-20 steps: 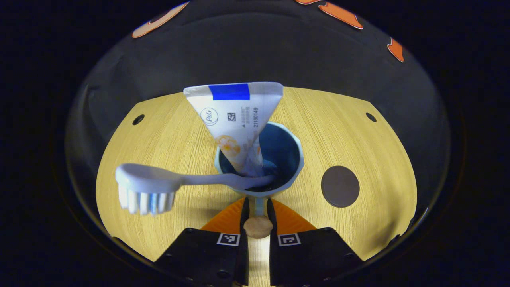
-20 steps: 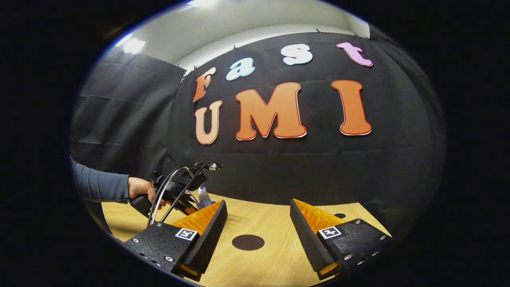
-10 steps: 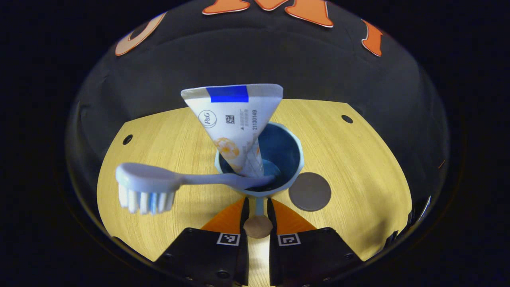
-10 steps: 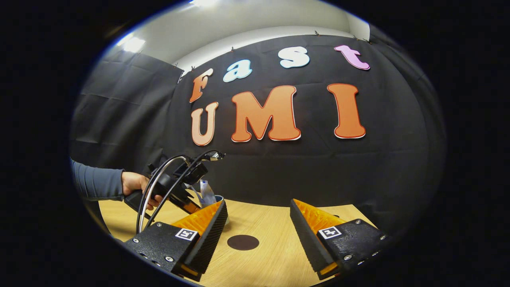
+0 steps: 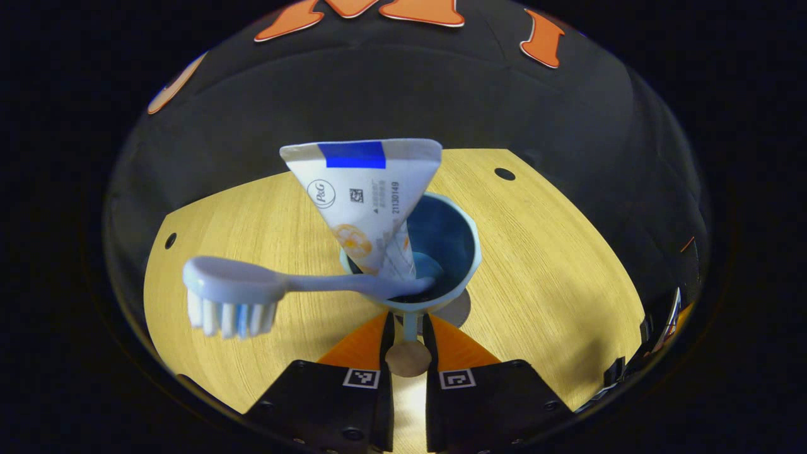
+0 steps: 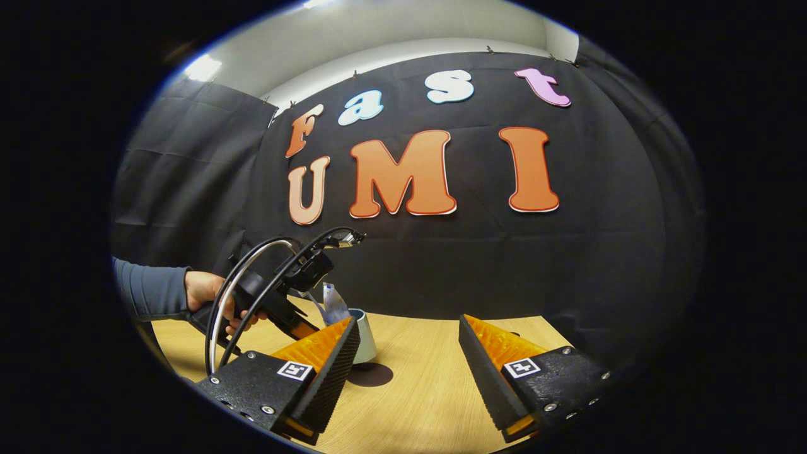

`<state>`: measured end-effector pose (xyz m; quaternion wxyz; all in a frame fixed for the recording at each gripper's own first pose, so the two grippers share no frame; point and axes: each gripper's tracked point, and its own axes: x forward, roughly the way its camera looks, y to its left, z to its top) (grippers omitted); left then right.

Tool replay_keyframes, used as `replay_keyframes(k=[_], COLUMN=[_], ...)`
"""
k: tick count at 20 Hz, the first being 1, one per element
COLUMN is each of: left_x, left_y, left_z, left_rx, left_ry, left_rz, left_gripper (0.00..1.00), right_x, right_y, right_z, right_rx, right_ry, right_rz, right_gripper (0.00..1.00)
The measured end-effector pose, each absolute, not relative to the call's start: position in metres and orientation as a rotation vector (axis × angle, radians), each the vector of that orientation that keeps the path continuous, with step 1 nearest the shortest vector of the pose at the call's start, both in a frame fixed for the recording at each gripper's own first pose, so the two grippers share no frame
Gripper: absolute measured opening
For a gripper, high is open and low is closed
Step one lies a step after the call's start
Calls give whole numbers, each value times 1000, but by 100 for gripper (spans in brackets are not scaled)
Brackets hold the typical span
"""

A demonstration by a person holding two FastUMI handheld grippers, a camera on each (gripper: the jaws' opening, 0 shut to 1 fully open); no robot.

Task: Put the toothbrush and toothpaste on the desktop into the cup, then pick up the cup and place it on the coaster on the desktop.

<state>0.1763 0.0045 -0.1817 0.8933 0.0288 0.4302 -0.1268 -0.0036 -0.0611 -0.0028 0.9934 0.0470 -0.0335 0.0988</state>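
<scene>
Left gripper [image 5: 408, 328]: fingers nearly closed, pinching the cup's thin handle between them, with the handle's round wooden knob [image 5: 408, 358] sitting in the gap nearer the camera. Cup [image 5: 441, 246], pale outside and blue inside, sits straight ahead of the fingers in the left gripper view. Toothpaste [image 5: 365, 195] stands in the cup, cap end down, flat crimped end up and leaning toward the left of that view. Toothbrush [image 5: 252, 293] has its handle end in the cup and leans over the rim to the left, bristles pointing down over the desk [image 5: 555, 271]. Coaster [image 5: 455, 310] is a dark disc, mostly covered by the cup, a sliver showing at its lower right. In the right gripper view the cup [image 6: 364, 328] is above the coaster's [image 6: 371, 374] left edge; can't tell whether the base touches it, since a finger blocks that spot. A hand [image 6: 211, 296] with a dark sleeve [image 6: 148, 290] holds the left gripper there. Right gripper [image 6: 408, 353]: fingers spread wide, holding nothing, above the desk, well to the right of the cup.
</scene>
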Motion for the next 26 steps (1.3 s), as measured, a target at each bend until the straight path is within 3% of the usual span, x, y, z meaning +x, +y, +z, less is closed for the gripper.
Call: replay_keyframes(k=[8, 11, 14, 16, 18, 19, 22, 26], left_x=[172, 172, 178, 172, 171, 168, 159, 148], left_y=[5, 3, 2, 4, 4, 8, 19, 46], left_z=[-181, -174, -146, -132, -122, -115, -101, -74], left_rx=[100, 118, 188, 228, 265, 275, 249, 206], left_ry=[971, 946, 838, 792, 734, 704, 628, 505], left_rz=[-281, -290, -299, -302, -300, -286, -256, -176], left_gripper=[20, 25, 39, 61, 71, 71, 98, 99], right_x=[-11, -10, -10, -10, -11, -11, -10, -14], right_y=[-76, -78, -78, -77, -75, -73, -67, -64], right_z=[-21, -23, -24, -21, -19, -18, -15, -7], right_rx=[105, 106, 112, 115, 112, 108, 90, 73], right_ry=[-20, -10, -5, -10, -11, -12, -18, -38], right_rz=[171, 163, 155, 149, 143, 139, 136, 135], right_gripper=[95, 95, 95, 95, 95, 95, 95, 95])
